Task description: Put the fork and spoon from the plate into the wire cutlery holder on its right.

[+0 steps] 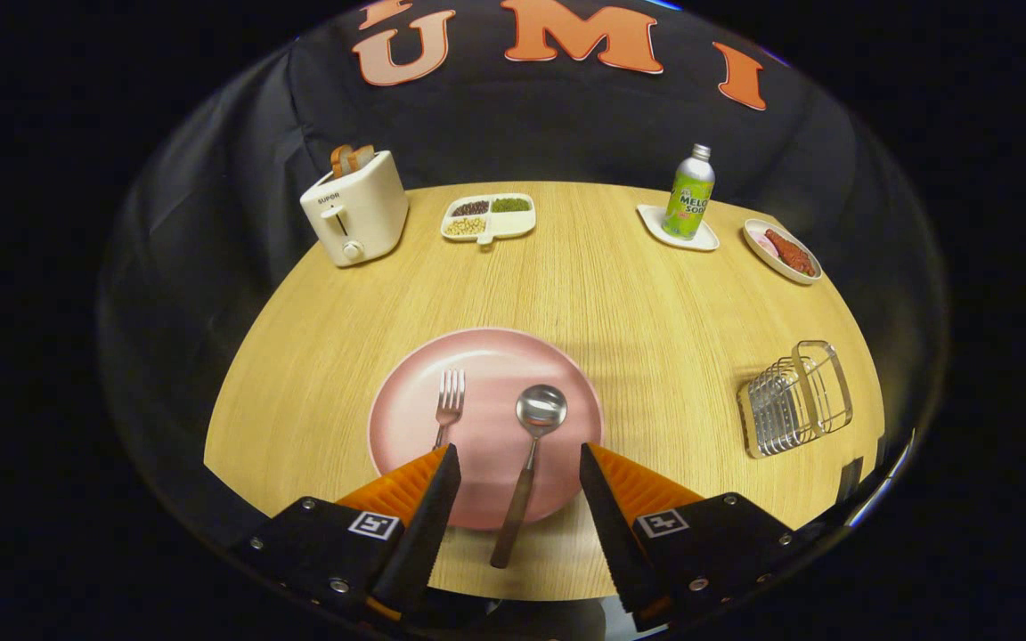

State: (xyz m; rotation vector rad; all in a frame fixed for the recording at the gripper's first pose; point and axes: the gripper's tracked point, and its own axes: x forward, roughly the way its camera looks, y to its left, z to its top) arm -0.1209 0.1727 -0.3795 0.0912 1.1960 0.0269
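A pink plate [406, 409] lies on the wooden table just ahead of my fingers. On it rest a metal fork [450, 401], tines pointing away, and a spoon [538, 418] with a dark handle that runs back over the plate's near rim between my fingers. My gripper [518, 454] is open, hovering above the plate's near edge, with the spoon handle lying between the fingers and below them. The fork's handle passes behind the left finger [428, 503]. A wire cutlery holder [793, 399] stands to the right of the plate.
Along the table's far edge stand a cream toaster [355, 216] holding bread, a divided dish of beans [488, 218], a green bottle [689, 194] on a small white tray, and a small plate of food [781, 250]. Bare wood lies between plate and holder.
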